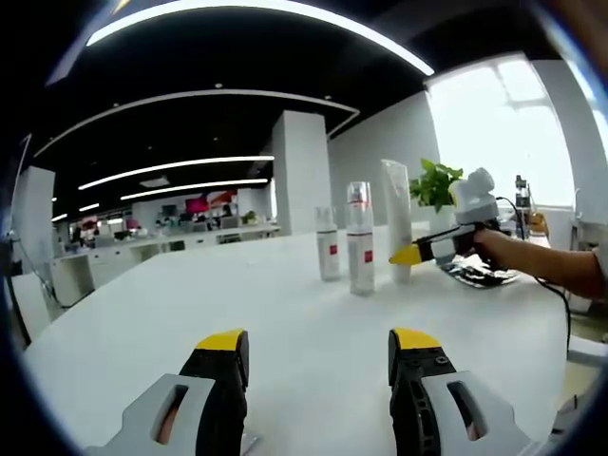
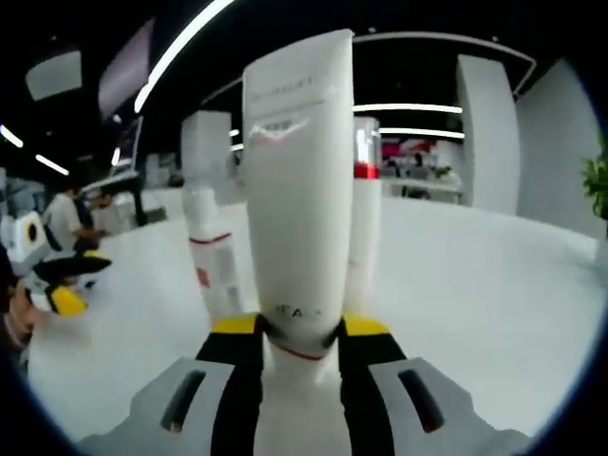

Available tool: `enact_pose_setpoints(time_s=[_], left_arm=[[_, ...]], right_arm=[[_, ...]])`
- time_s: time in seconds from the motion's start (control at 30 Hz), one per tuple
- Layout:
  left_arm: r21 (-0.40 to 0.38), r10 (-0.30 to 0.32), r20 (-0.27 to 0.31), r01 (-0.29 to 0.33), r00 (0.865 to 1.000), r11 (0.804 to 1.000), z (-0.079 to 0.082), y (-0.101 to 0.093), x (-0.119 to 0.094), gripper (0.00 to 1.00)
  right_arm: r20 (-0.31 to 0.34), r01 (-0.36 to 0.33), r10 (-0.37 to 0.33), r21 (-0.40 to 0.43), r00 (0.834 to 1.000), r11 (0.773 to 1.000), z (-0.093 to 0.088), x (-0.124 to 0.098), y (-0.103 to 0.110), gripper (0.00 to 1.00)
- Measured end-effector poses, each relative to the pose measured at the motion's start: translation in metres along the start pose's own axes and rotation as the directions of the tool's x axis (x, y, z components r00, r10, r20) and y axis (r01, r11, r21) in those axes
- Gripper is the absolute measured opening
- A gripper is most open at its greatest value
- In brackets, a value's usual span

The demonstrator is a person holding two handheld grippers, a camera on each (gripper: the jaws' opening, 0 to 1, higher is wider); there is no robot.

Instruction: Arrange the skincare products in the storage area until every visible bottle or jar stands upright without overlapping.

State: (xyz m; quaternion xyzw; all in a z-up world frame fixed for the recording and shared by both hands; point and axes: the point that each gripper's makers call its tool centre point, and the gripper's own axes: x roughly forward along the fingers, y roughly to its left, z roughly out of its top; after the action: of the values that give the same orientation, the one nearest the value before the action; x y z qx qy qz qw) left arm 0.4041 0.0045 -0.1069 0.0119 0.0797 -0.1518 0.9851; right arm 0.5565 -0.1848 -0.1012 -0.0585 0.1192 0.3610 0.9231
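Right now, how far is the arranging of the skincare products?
Two clear red-labelled bottles already stand upright on the white table. The right tool grips the upright tall white tube beside them; releasing it remains. The left tool is open, away.

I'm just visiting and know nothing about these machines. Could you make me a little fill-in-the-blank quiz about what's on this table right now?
1. The right claw is shut on the white ____.
2. The white tube stands ____ on the white table.
3. The left claw is open and holds ____.
4. Beside the tube stand ____ clear bottles with red bands: a tall bottle and a short bottle.

Missing words: tube; upright; nothing; two
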Motion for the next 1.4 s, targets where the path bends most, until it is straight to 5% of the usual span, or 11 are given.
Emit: enact_pose_setpoints(time_s=[0.43,0.6,0.8,0.87,0.93,1.1,1.27,1.37,1.4], left_arm=[[0.003,-0.003,-0.002,0.003,1.0,1.0,0.0,-0.001,0.001,0.61],[-0.008,0.005,0.021,-0.005,1.0,1.0,0.003,0.001,-0.001,0.6],[-0.025,0.035,0.093,-0.033,0.995,0.999,0.015,0.006,-0.008,0.61],[-0.038,0.081,0.111,-0.077,0.991,0.996,0.018,0.013,-0.012,0.61],[-0.065,0.169,0.18,-0.16,0.969,0.985,0.029,0.026,-0.026,0.62],[-0.11,0.158,0.106,-0.147,0.982,0.983,0.019,0.037,-0.048,0.64],[-0.095,0.206,0.069,-0.199,0.976,0.975,0.014,0.058,-0.069,0.64],[-0.083,0.184,-0.057,-0.188,0.981,0.979,0.002,0.063,-0.077,0.63],[-0.074,0.17,-0.049,-0.173,0.984,0.982,0.007,0.064,-0.078,0.65]], right_arm=[[0.004,-0.016,0.016,-0.03,1.0,0.999,0.0,-0.005,-0.002,0.29],[0.024,-0.022,0.023,-0.042,0.999,0.999,0.004,-0.014,-0.002,0.45],[0.049,-0.02,0.022,-0.039,0.999,0.999,0.007,-0.028,-0.004,0.52],[0.048,-0.01,0.012,-0.049,0.999,0.999,0.007,-0.032,-0.006,0.54],[0.054,0.003,0.001,-0.06,0.999,0.998,0.01,-0.036,-0.009,0.54],[0.123,0.026,-0.021,-0.037,0.992,0.999,0.029,-0.056,-0.013,0.54],[0.177,0.058,-0.054,-0.017,0.983,0.998,0.046,-0.084,-0.013,0.53],[0.176,0.058,-0.053,-0.026,0.983,0.998,0.047,-0.097,-0.005,0.53],[0.175,0.062,-0.056,-0.026,0.983,0.998,0.047,-0.1,-0.004,0.53]])
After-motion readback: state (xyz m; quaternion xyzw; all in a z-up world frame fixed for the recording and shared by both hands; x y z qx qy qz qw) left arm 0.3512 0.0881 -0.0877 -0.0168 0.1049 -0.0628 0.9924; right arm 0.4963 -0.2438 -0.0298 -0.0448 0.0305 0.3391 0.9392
